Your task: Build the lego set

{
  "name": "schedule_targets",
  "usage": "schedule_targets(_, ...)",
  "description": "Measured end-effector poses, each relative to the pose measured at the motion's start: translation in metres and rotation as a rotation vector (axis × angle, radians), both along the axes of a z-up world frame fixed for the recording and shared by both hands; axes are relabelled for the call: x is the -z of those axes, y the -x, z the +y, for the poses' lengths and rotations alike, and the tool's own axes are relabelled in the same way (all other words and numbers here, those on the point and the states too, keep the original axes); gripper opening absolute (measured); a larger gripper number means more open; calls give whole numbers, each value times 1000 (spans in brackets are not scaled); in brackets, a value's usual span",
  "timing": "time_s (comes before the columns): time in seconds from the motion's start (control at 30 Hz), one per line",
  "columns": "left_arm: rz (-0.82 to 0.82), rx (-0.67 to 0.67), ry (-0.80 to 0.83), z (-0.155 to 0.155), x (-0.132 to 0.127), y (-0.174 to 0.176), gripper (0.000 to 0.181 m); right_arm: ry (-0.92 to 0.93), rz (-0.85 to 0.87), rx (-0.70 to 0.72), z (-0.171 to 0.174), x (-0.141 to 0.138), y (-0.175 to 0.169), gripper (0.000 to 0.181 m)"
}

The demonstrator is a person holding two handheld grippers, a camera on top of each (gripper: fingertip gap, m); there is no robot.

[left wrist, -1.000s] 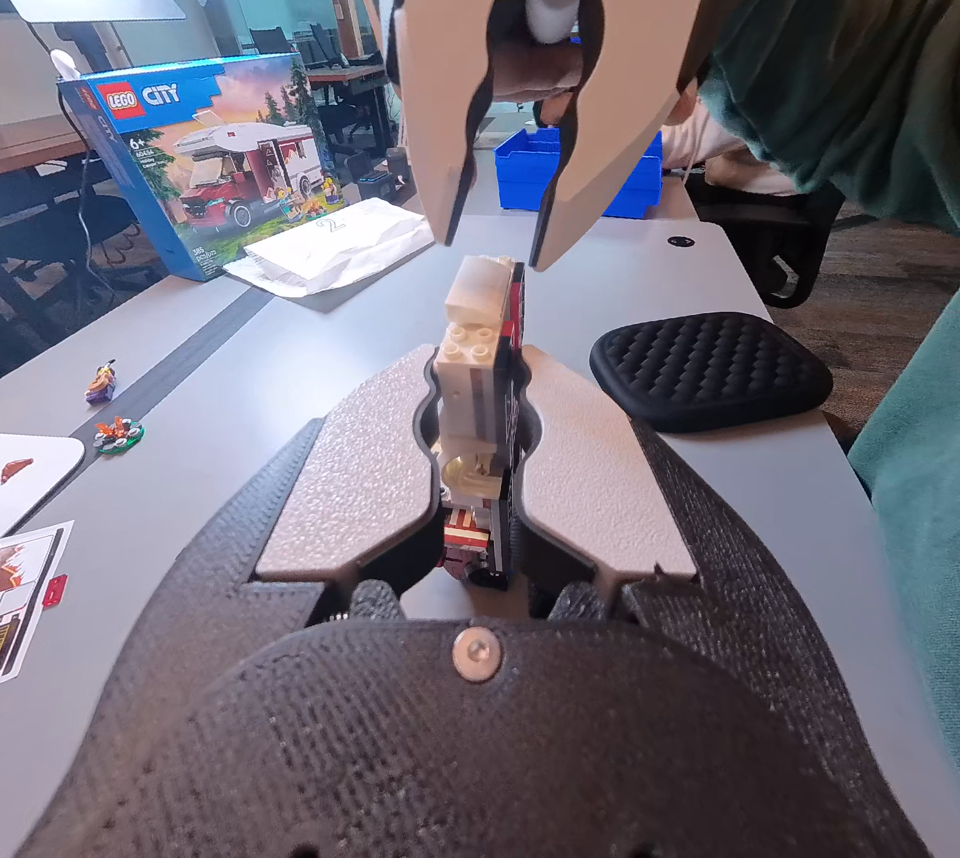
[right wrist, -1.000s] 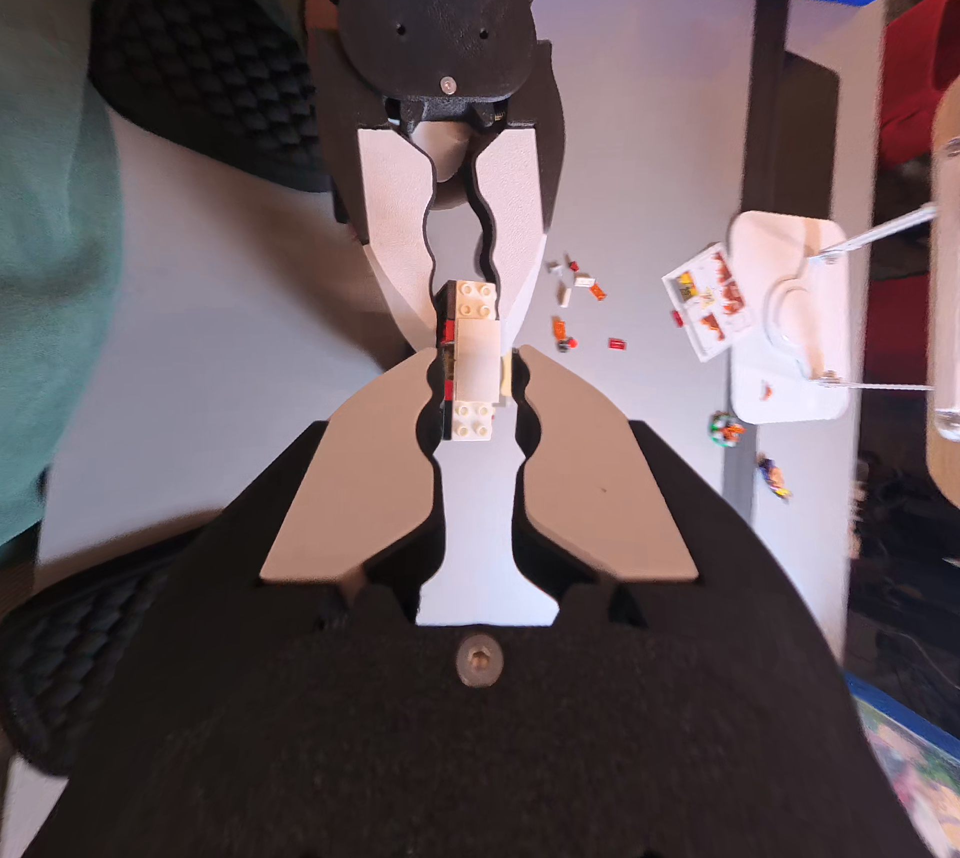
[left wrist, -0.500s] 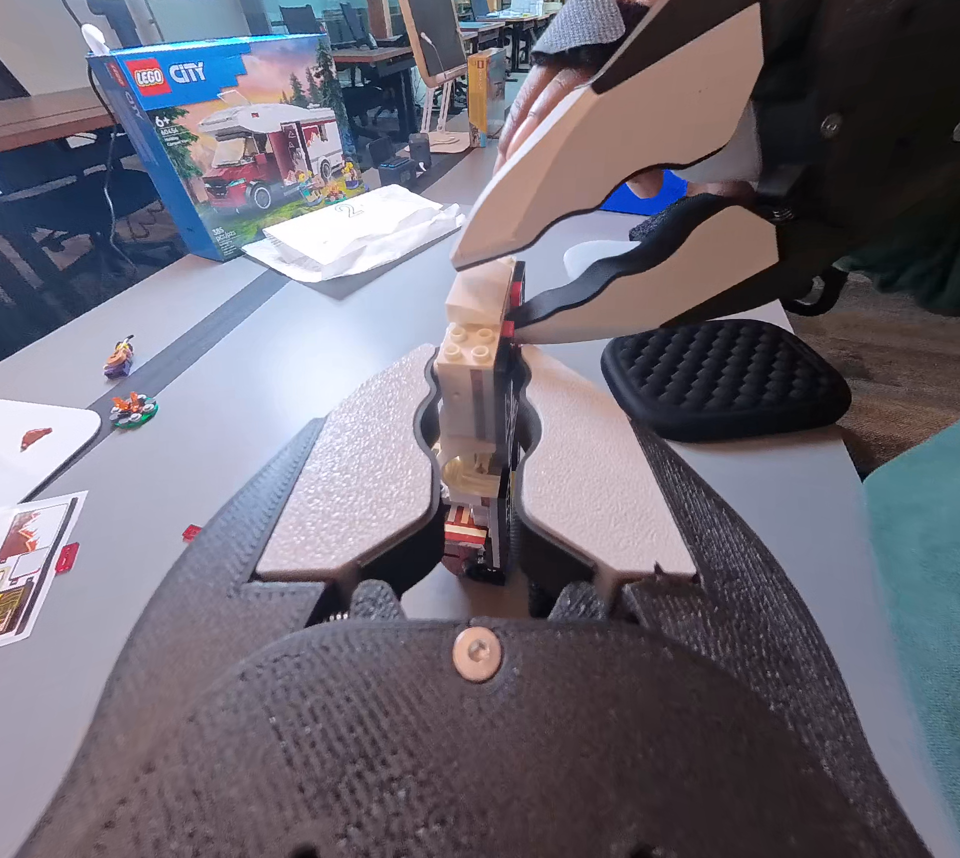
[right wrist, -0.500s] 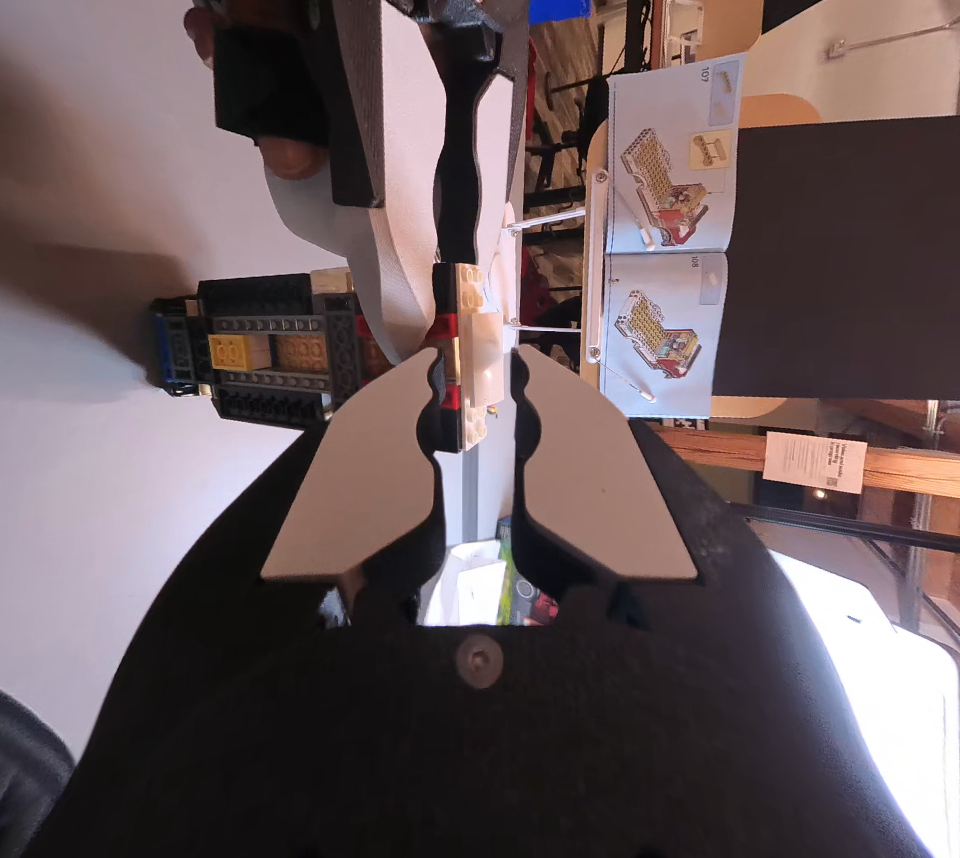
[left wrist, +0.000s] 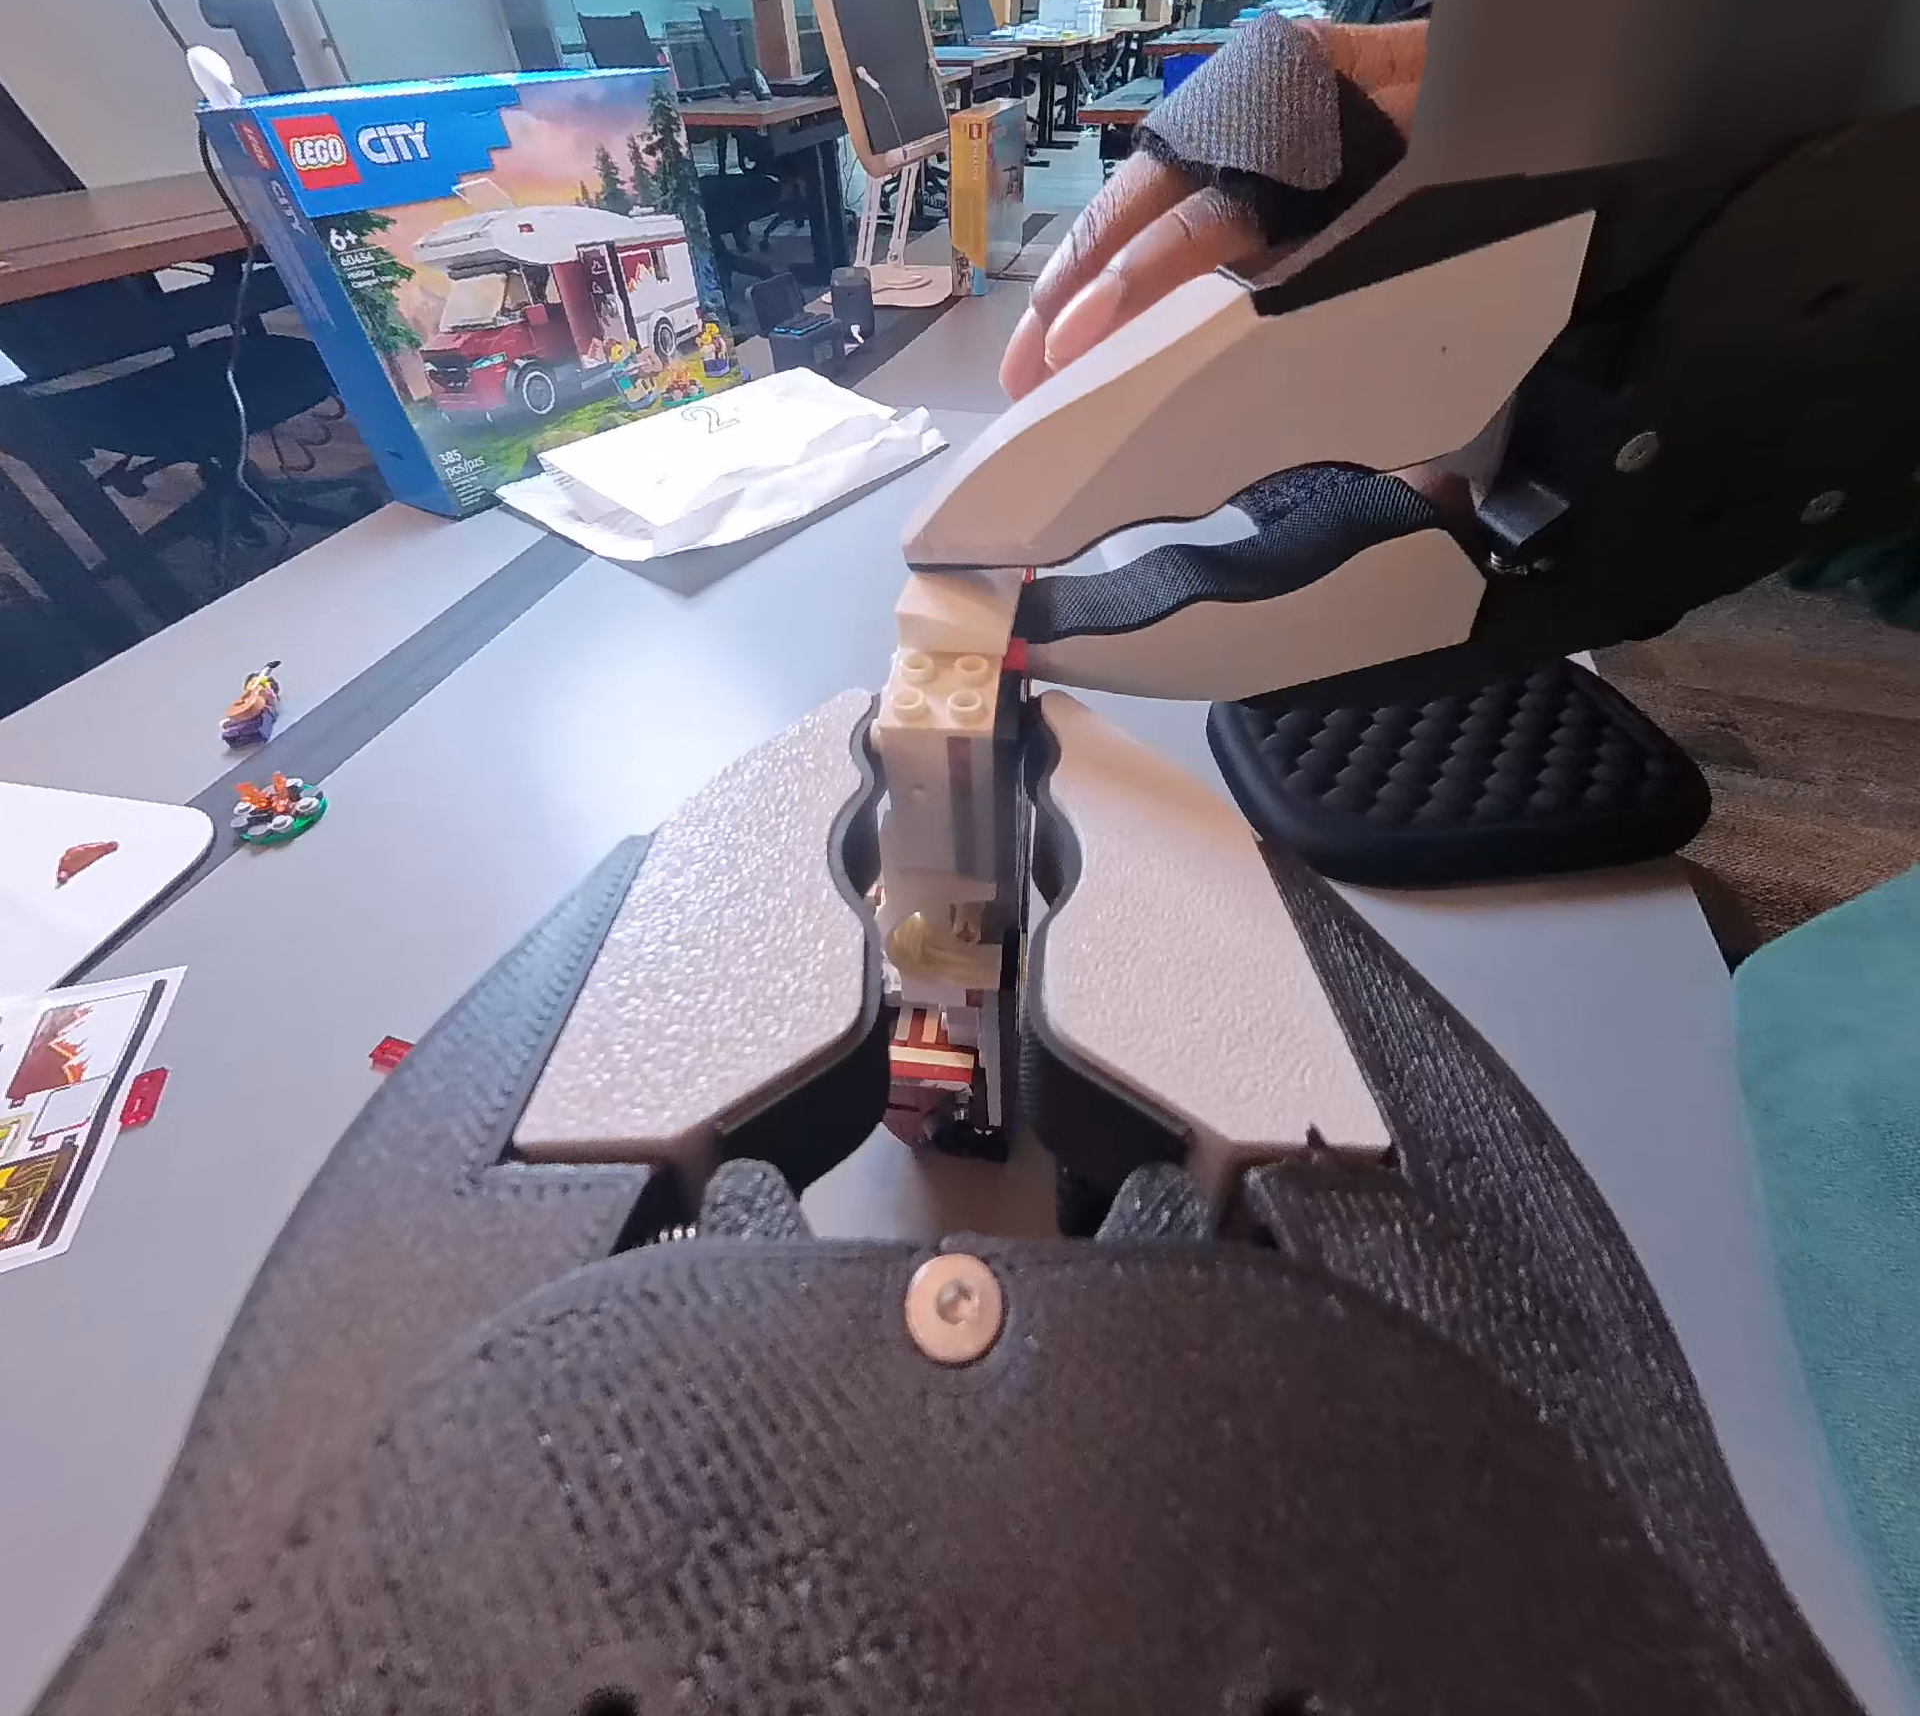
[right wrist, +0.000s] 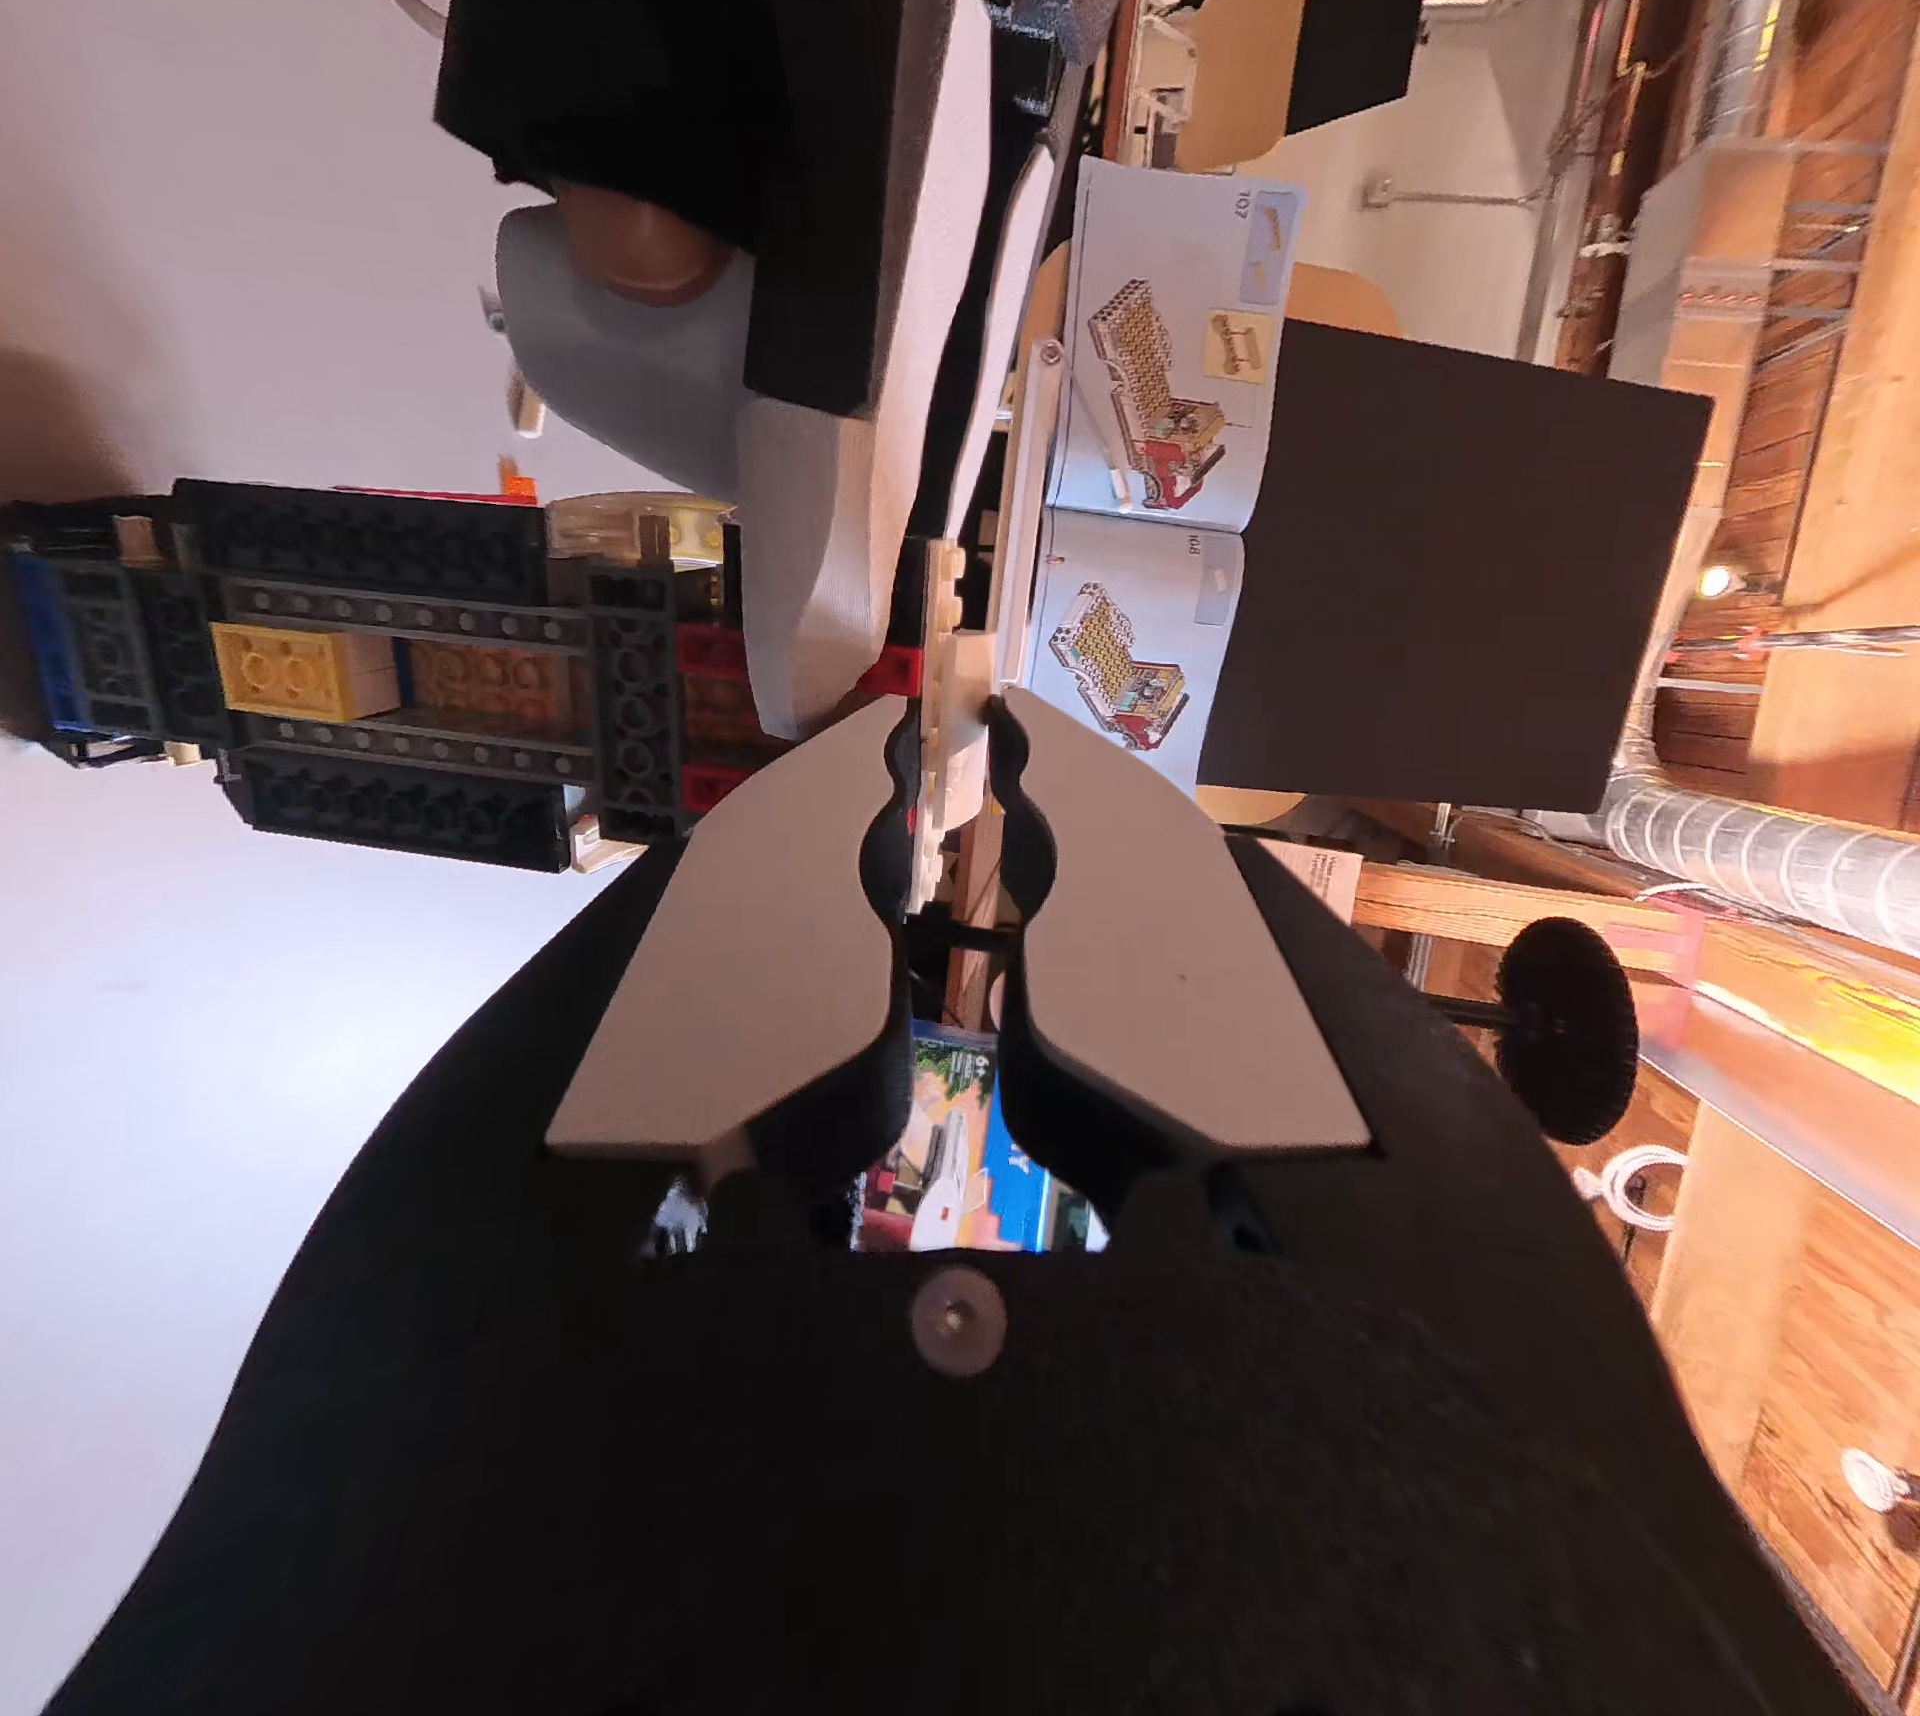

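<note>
Glossy, studded plastic on the white wall section (left wrist: 940,793), pinched in the left gripper (left wrist: 951,845), whose pale finger pads (left wrist: 717,949) look pebbled and matt against coarse, ridged black printed plastic. At two o'clock, the right gripper (left wrist: 1013,617) shows smoother, satin pads. A shiny metal screw (left wrist: 954,1305) sits at six. The grey table (left wrist: 499,700) is smooth and matt; the black wrist rest (left wrist: 1455,773) is dimpled; the set box (left wrist: 488,274) is glossy card beside a crinkled paper bag (left wrist: 727,461).

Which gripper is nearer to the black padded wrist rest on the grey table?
Right. The right gripper reaches in just above the black padded wrist rest; the left gripper sits beside it, farther toward the table's middle.
</note>
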State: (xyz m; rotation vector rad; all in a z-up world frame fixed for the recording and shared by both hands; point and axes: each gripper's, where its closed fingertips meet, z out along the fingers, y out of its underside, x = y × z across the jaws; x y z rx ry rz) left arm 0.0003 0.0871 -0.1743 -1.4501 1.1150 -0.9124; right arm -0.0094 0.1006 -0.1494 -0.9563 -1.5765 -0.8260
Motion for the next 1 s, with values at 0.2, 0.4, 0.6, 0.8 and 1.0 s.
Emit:
schedule_targets(0.2,20,24,-14,-1,1,0,24,-57,9,-68,1,-1,-1,12)
schedule_targets(0.4,26,44,-4,-1,1,0,24,-77,-4,-110,2,-1,0,12)
schedule_targets(0.6,29,70,5,-2,1,1,24,-110,26,-149,2,-2,1,11)
schedule_targets(0.8,33,87,19,-1,1,2,24,-118,66,-156,4,-2,2,10)
schedule_targets(1.0,43,94,13,-2,1,1,24,-111,78,-161,3,-2,1,10)
